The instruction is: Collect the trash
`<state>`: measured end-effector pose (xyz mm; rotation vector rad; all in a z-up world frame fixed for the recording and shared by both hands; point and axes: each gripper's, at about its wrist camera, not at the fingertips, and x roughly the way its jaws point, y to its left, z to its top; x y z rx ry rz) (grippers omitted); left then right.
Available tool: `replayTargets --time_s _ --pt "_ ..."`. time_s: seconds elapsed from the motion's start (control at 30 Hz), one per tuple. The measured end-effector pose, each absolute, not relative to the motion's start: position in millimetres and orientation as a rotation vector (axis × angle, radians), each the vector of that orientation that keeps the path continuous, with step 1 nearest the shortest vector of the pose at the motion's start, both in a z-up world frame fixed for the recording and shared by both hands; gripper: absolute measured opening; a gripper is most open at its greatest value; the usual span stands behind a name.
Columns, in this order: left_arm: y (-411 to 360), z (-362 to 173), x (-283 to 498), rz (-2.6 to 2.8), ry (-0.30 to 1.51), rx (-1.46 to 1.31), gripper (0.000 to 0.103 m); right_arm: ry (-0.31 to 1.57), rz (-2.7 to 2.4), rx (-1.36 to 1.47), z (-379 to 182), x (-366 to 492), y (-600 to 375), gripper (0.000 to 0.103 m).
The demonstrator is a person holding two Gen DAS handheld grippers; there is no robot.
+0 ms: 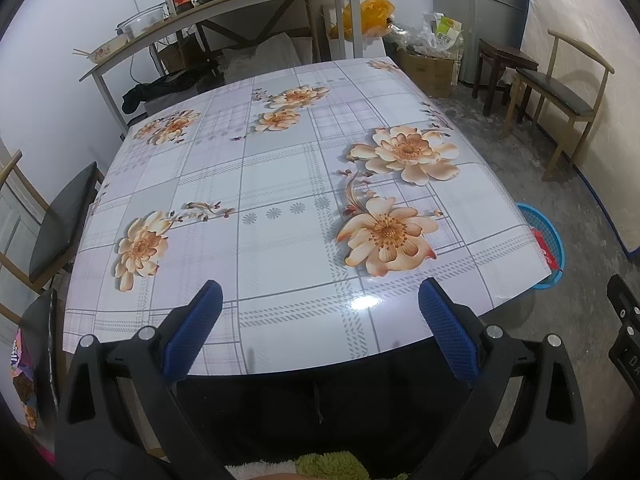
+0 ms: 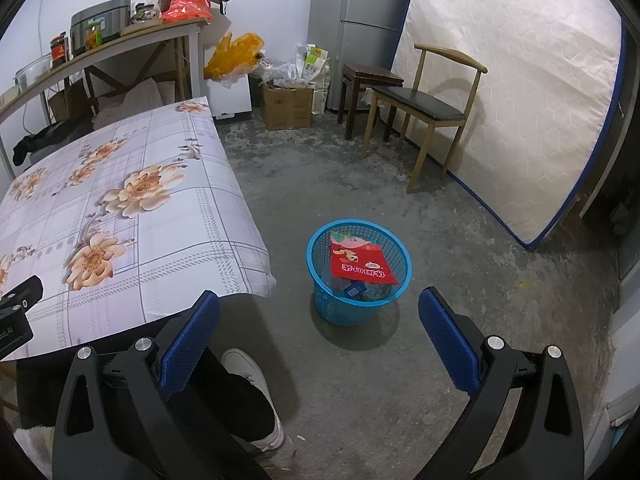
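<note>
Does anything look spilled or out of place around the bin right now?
Nothing stands out. The blue basket stands upright on the floor beside the table, with the red packet inside it, and no litter shows nearby.

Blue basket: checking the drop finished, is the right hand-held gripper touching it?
Apart. The right wrist view shows the open right hand-held gripper empty, bare floor separating its fingertips from the blue basket.

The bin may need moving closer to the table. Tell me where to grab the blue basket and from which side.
Grip the blue basket by its top rim, coming from above with one finger inside and one outside the mesh wall. It stands upright on the floor with the open mouth facing up. Take the near edge, since the red wrapper lies across the far and right part. The open right gripper is probably closest.
</note>
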<state>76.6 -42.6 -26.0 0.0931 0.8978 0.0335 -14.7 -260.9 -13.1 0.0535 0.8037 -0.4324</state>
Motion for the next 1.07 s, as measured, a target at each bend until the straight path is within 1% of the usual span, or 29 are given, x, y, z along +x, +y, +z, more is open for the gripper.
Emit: replayTargets --time_s 1.07 --pt "-43.5 -25.5 80.5 0.018 0.907 0.097 0.094 0.789 -0.428 0.037 -8.9 -13.1 -257.5 0.097"
